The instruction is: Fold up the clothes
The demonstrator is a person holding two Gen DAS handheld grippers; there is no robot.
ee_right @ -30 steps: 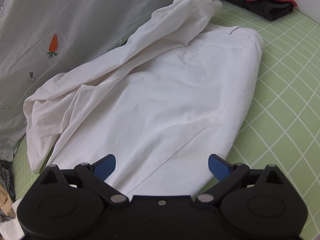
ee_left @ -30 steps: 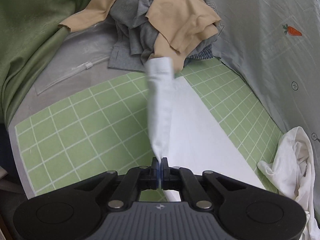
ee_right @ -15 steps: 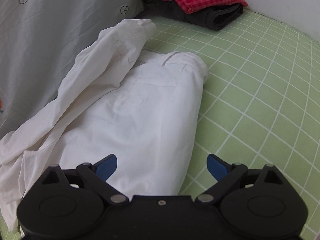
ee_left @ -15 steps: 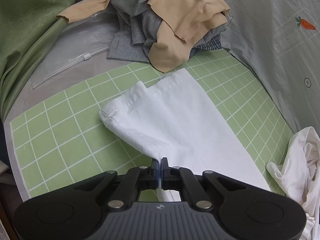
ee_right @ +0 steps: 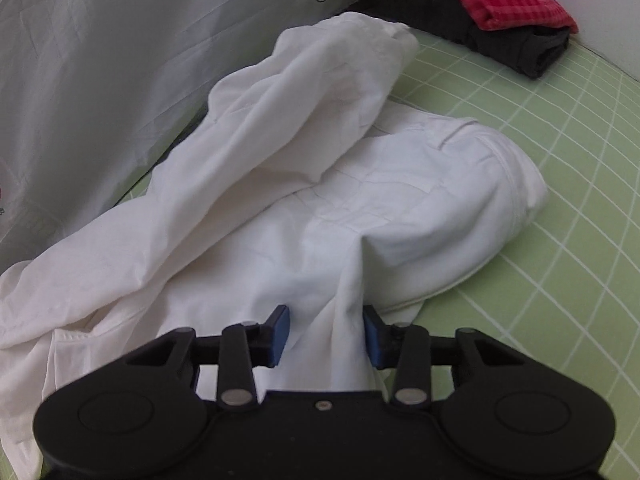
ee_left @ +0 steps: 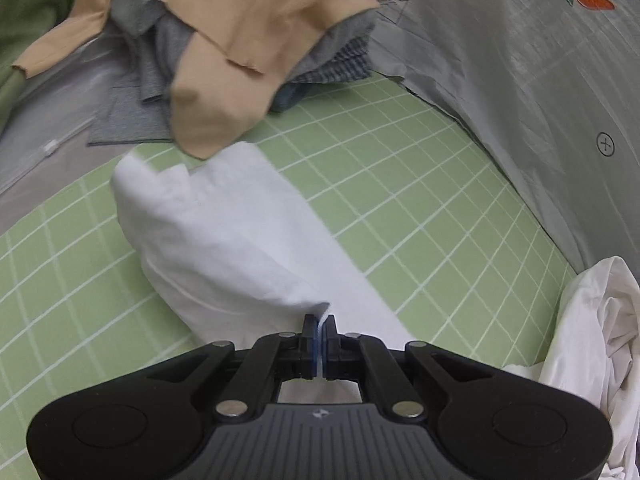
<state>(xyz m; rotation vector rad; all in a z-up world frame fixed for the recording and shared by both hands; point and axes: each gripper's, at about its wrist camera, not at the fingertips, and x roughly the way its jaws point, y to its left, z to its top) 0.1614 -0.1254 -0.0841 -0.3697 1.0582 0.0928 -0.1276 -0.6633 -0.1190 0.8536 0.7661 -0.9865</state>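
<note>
So the white trousers (ee_right: pixel 360 208) are lying on the green grid mat (ee_left: pixel 400 184), and it looks like we're mid-fold; the left gripper (ee_left: pixel 320 330) is clamped tight on the hem of one leg (ee_left: pixel 224 232), which is lifting off the mat and looking blurry, so I'm guessing it's being carried over toward the waist end; the right gripper (ee_right: pixel 325 332) is sitting half open with a ridge of the trousers' fabric bunching up between its blue pads (ee_right: pixel 280 328), not pinching it yet as far as I can tell; the other leg (ee_right: pixel 280 128) is lying rumpled along the grey sheet (ee_right: pixel 120 60). Next move, I'd say, is closing the right one on that ridge to hold it, then laying the leg flat; the loose leg probably needs straightening too or the fold's going lumpy.
</note>
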